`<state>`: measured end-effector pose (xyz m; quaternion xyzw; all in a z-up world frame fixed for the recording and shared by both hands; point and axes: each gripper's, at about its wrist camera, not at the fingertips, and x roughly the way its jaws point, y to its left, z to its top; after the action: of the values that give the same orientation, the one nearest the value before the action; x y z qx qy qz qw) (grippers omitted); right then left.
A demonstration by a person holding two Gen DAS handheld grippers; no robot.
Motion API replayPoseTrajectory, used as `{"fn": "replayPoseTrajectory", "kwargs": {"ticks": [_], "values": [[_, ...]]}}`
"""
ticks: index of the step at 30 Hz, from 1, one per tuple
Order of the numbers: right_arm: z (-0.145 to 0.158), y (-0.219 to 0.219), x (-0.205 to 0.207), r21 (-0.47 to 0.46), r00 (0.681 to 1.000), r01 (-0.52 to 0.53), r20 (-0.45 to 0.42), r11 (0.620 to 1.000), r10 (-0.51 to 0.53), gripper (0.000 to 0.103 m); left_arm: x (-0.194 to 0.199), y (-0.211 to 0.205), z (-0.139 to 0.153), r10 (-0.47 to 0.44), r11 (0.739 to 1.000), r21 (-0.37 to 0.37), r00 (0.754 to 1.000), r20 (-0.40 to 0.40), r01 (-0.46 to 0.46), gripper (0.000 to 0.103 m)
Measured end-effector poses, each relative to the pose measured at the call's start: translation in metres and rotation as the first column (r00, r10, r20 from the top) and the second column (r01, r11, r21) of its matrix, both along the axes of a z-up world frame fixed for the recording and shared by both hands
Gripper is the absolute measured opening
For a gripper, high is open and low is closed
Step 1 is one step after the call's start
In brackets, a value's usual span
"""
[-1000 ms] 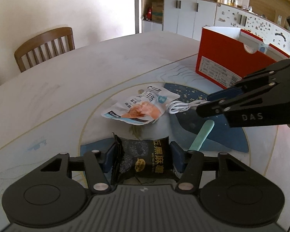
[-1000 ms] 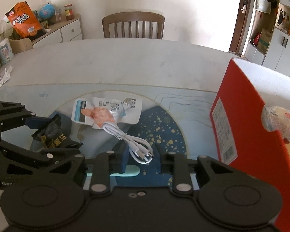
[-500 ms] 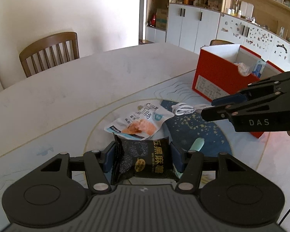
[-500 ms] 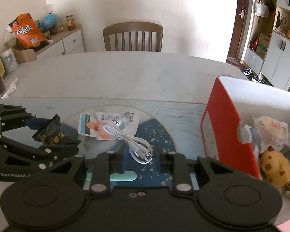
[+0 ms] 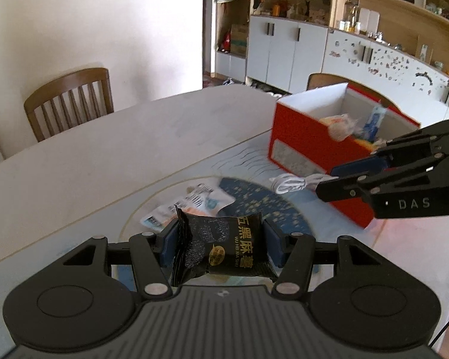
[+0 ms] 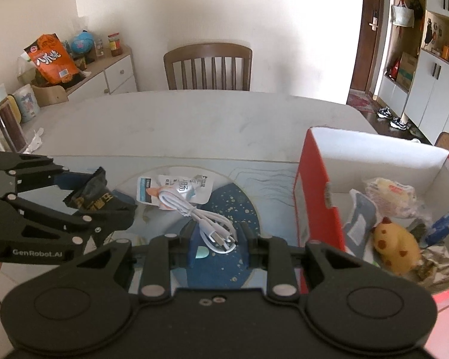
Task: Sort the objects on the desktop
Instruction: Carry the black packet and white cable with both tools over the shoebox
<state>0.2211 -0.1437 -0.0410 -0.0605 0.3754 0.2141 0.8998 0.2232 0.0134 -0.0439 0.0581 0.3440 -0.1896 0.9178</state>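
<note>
Two grippers hang above the table (image 6: 194,119), each clamped on something: the left gripper (image 5: 220,243) grips a black snack packet (image 5: 224,248) by its sides, and the right gripper (image 6: 218,239) pinches a coiled white cable (image 6: 200,215) by its plug end, the loop hanging free in front. Below them on the round mat (image 6: 239,209) lies a white pouch (image 6: 176,188) — flat, touched by neither tool. To the right stands the red box (image 6: 314,197), open-topped, holding a yellow toy (image 6: 395,245) and wrapped snacks.
</note>
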Motion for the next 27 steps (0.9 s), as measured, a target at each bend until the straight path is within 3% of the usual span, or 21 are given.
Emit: {"fn": "replayPoseTrajectory", "kwargs": {"ticks": [16, 27], "values": [[0.049, -0.057, -0.031, 0.019, 0.998, 0.000, 0.063, 1.000, -0.001, 0.027, -0.015, -0.052, 0.044, -0.094, 0.995, -0.021, 0.994, 0.051, 0.095, 0.058], [0.061, -0.104, -0.032, 0.020, 0.996, 0.033, 0.086, 0.999, -0.034, 0.027, -0.016, -0.097, 0.063, -0.158, 0.987, -0.027, 0.985, 0.067, 0.160, 0.058]]}}
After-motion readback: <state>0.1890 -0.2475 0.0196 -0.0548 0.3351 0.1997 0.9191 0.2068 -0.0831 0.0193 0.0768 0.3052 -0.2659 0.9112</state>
